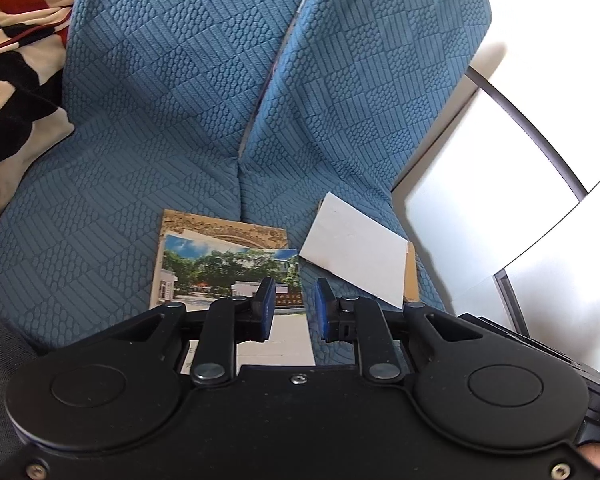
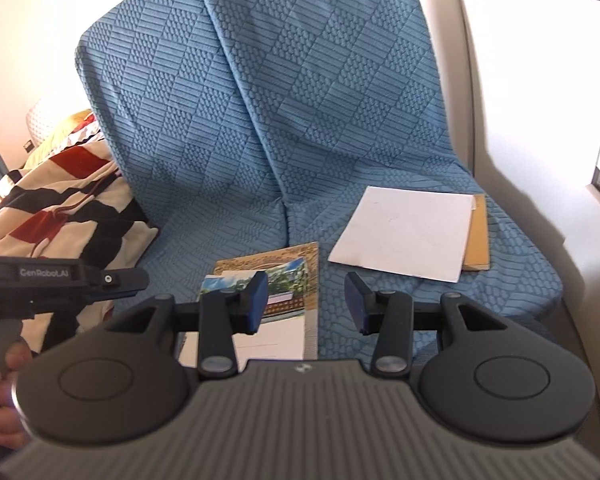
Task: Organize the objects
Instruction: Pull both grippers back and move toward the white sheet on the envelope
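Blue quilted sofa [image 2: 340, 120] — soft, yielding seat against a pale wall, with a striped blanket [image 2: 60, 208] at left. On the seat lie two small heaps of flat paper goods: postcards [image 2: 276, 276] near centre and a white card [image 2: 404, 232] over a brown envelope [image 2: 478, 240] to the right. All are judged light, thin, bendable and slick; take them by an overhanging edge. Left gripper [image 1: 294, 306]: narrow gap, empty. Right gripper [image 2: 306, 300]: apart, holding nothing.
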`<state>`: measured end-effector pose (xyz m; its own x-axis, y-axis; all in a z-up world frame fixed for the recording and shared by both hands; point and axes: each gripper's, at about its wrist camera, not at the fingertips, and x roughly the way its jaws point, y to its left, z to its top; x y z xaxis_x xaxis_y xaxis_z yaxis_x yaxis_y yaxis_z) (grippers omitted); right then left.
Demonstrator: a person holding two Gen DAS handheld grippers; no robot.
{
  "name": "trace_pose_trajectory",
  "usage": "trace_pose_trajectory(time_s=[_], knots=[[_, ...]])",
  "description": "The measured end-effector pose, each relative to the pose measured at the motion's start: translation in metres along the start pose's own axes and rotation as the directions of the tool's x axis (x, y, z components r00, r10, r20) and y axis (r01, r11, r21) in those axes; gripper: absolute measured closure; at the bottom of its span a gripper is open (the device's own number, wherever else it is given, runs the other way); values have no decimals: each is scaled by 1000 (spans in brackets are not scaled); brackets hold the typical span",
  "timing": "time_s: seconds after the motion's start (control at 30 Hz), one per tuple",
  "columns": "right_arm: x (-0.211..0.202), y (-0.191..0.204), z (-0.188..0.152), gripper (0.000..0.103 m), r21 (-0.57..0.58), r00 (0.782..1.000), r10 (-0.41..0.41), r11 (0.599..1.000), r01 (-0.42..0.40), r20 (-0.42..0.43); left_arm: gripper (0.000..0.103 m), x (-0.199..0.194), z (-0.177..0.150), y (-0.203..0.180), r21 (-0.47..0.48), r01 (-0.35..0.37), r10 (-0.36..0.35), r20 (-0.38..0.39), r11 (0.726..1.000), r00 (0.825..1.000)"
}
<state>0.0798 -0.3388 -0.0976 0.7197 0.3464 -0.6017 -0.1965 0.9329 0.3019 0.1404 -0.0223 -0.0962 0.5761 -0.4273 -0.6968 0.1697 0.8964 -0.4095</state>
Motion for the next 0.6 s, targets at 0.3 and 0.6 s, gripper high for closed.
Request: trace_pose_trajectory(time_s=[0.3, 0.6], knots=[[-13, -20, 1, 57, 5, 998, -59, 998, 59, 25, 84, 16, -2, -33, 55, 39, -37, -24, 998, 999], [-20, -38, -1, 57, 24, 994, -102, 995, 101, 40, 84, 27, -4, -58, 97, 57, -53, -41, 994, 998]])
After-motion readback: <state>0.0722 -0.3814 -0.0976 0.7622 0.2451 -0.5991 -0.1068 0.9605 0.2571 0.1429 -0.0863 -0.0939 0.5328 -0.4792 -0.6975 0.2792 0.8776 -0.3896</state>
